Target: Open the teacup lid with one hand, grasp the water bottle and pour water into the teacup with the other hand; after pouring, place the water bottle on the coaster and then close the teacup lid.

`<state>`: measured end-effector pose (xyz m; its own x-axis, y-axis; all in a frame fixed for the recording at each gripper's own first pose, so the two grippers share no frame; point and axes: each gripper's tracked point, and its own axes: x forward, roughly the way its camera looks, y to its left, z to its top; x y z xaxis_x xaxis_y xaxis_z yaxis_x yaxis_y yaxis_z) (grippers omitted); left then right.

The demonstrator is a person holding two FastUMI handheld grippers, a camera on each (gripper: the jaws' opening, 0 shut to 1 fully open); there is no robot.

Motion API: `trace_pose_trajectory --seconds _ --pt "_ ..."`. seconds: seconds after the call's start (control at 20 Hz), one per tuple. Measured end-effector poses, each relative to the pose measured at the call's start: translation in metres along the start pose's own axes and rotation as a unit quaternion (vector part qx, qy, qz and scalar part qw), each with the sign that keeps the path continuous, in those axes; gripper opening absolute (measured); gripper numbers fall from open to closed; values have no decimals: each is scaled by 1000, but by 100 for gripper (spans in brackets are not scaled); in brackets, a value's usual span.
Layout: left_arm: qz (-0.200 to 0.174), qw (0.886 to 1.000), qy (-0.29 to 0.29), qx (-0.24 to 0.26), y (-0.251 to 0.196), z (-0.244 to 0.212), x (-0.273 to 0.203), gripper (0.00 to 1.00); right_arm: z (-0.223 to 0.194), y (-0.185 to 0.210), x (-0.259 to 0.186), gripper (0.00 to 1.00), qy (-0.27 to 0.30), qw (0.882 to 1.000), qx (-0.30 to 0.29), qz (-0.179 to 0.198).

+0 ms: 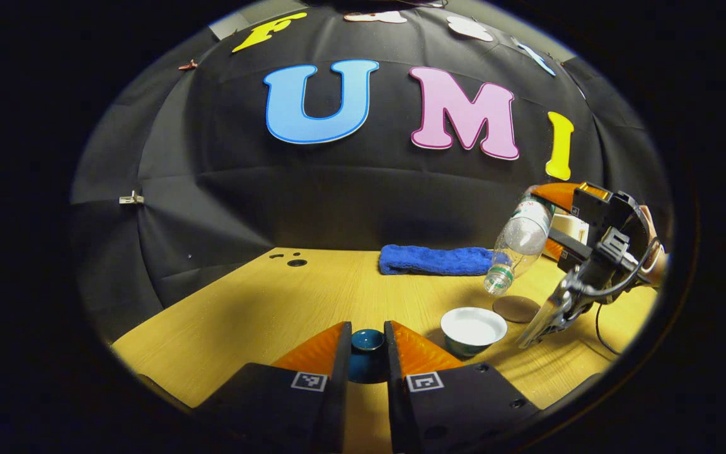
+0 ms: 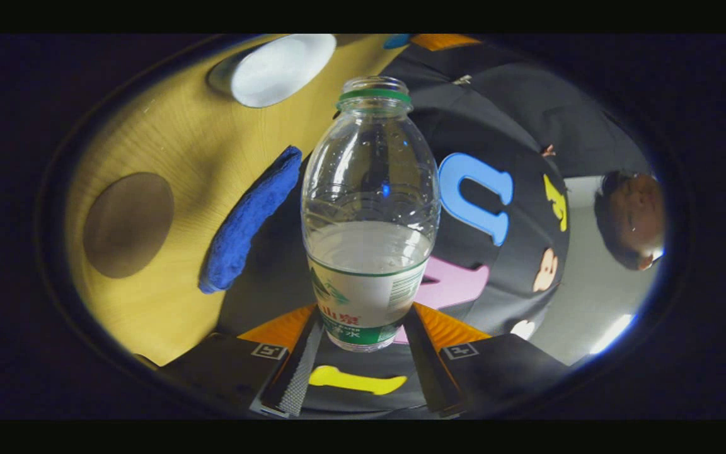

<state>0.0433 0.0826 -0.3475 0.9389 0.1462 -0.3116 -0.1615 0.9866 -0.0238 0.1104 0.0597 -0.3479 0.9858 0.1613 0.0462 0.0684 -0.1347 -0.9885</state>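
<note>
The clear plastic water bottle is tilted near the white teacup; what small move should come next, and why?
Probably tip the clear plastic water bottle a little further. Its open neck points down toward the white teacup, water remains inside, and no stream is visible. The right gripper holds it; the left gripper holds the dark blue lid aside.

The wooden table [image 1: 262, 302] bears a teacup [image 1: 473, 330], coaster [image 1: 515, 309] and blue towel [image 1: 435, 260].

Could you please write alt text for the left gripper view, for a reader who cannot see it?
The right gripper tilts an uncapped water bottle mouth-down above an open white teacup on a wooden table. In the foreground, the left gripper holds the dark blue teacup lid between its fingers. A round coaster and blue towel lie behind.
</note>
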Motion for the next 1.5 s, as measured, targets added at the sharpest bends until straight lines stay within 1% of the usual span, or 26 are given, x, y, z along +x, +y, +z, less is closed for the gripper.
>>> trace_pose_trajectory --seconds 0.05,0.1,0.15,0.2,0.25,0.3,0.35,0.4,0.5,0.6,0.7,0.75,0.8,0.85,0.9,0.95,1.0,1.05,1.1,1.2,1.35,1.4,1.45,1.5 --pt "1 1000 1 -4 0 2 1 31 2 12 -3 74 7 999 32 24" --pt "0 1000 2 -7 0 0 1 31 3 17 -5 74 10 998 49 29" --pt "0 1000 3 -7 0 1 1 31 4 22 -7 74 11 998 54 29" --pt "0 1000 4 -5 0 0 0 35 3 25 -7 74 13 997 62 37" --pt "-1 1000 4 -2 0 1 1 31 3 34 -9 74 18 994 88 59" --pt "-1 1000 4 1 -1 1 0 31 6 48 -14 74 24 988 127 89" --pt "-2 1000 4 3 -2 2 0 31 8 62 -20 74 36 977 171 119" --pt "-3 1000 4 3 -2 2 0 31 13 77 -26 74 48 963 219 147" --pt "-7 1000 4 2 -7 4 1 31 22 100 -34 75 71 932 307 181" --pt "-12 1000 6 2 -16 7 7 31 35 108 -45 75 85 899 383 197" --pt "-16 1000 7 7 -19 7 9 31 51 113 -51 75 87 862 456 205" --pt "-18 1000 6 9 -22 8 10 31 59 117 -53 75 83 839 496 209" --pt "-20 1000 6 10 -23 8 10 31 70 119 -55 75 80 810 540 214" --pt "-23 1000 7 9 -25 9 12 35 82 121 -61 75 77 776 586 221" --pt "-25 1000 7 9 -28 9 12 31 95 120 -68 75 73 738 631 230" --pt "-28 1000 7 9 -30 10 12 31 107 120 -74 75 73 701 668 240" --pt "-30 999 6 10 -31 10 11 31 117 114 -80 75 77 672 695 243" --pt "-32 999 6 11 -33 11 13 31 126 112 -85 75 83 653 712 243" --pt "-33 999 6 13 -34 10 12 31 133 108 -87 75 91 641 722 245" --pt "-34 999 4 12 -37 10 13 31 143 106 -90 75 102 623 736 246" --pt "-36 999 5 11 -42 8 13 31 153 105 -95 75 112 594 752 264" --pt "-36 999 5 10 -43 7 13 31 154 103 -98 75 113 588 755 267" --pt "-37 999 6 9 -45 7 13 35 155 101 -100 75 116 583 758 267" --pt "-37 999 7 8 -45 6 14 31 156 103 -100 75 118 579 761 267"
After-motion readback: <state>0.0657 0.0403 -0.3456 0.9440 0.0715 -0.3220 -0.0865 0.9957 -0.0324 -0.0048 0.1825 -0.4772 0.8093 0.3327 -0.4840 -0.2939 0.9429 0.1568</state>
